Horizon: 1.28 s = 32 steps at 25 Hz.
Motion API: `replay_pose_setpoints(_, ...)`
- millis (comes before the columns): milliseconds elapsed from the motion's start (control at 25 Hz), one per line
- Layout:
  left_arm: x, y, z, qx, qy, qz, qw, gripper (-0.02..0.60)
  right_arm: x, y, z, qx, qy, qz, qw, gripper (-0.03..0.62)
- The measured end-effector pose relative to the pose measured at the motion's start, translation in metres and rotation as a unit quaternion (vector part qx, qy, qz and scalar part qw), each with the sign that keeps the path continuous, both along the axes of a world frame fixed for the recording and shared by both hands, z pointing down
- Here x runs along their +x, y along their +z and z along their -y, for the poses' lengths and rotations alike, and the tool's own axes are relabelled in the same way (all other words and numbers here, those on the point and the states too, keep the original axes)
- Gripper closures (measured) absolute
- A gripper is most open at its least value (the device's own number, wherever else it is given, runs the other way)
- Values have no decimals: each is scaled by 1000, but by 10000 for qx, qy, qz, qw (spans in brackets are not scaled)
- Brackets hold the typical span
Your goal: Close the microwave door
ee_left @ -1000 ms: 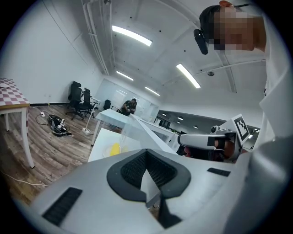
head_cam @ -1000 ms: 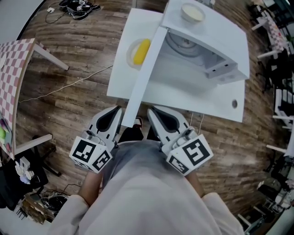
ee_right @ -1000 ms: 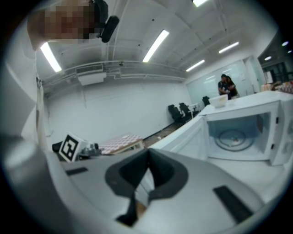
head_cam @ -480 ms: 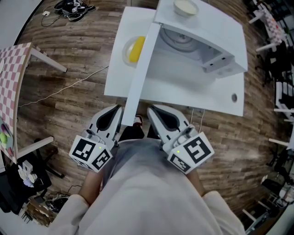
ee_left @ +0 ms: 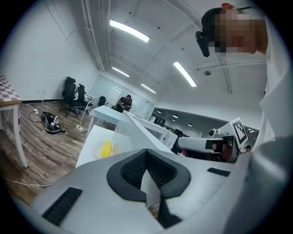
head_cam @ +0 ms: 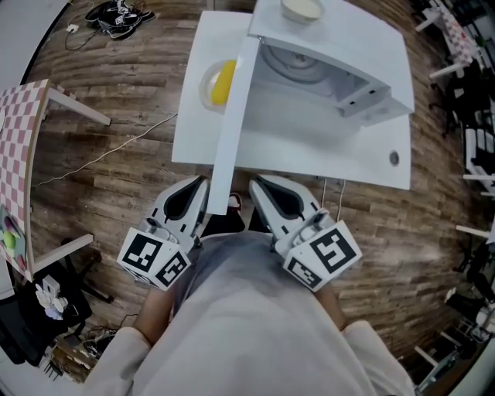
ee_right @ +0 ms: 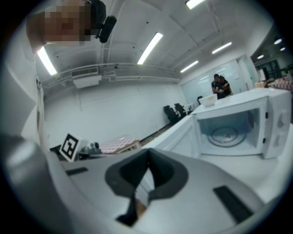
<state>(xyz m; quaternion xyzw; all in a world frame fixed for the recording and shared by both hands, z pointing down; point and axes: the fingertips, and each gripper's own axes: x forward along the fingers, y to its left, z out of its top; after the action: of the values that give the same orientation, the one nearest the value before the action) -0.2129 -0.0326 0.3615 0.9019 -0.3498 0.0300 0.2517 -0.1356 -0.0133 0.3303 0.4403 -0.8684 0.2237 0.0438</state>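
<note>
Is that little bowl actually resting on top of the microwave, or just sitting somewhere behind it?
Touching. The right gripper view shows the bowl with its base set on the top of the microwave, near the top's front corner. The head view agrees.

White microwave (head_cam: 363, 46), yellow item (head_cam: 222, 82) (pale plate (head_cam: 205, 94)), pink-checked table (head_cam: 17, 147)

Bowl (head_cam: 302, 8) cut by top edge, yellow food (head_cam: 220, 83) partly behind microwave door (head_cam: 232, 131)

I see an open-plan office: long white ceiling strip lights (ee_left: 129, 31), black swivel office chairs (ee_left: 68, 91) along a white wall, and a plain white table (head_cam: 371, 166) on a brown wood-plank floor (head_cam: 116, 178) with tangled black cables (head_cam: 116, 17) lying loose.
</note>
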Motion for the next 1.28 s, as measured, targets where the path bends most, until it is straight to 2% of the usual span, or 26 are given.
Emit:
replay_pose_setpoints(800, 33, 9, -2, -265, 374, -77, 9989, 565, 35, 7, -4, -111, 398, 70, 9991, 576)
replay_pose_setpoints(1280, 65, 6, -1, -324, 702, -176, 9969, 565, 61, 9, -4, -186, 663, 100, 9976, 576)
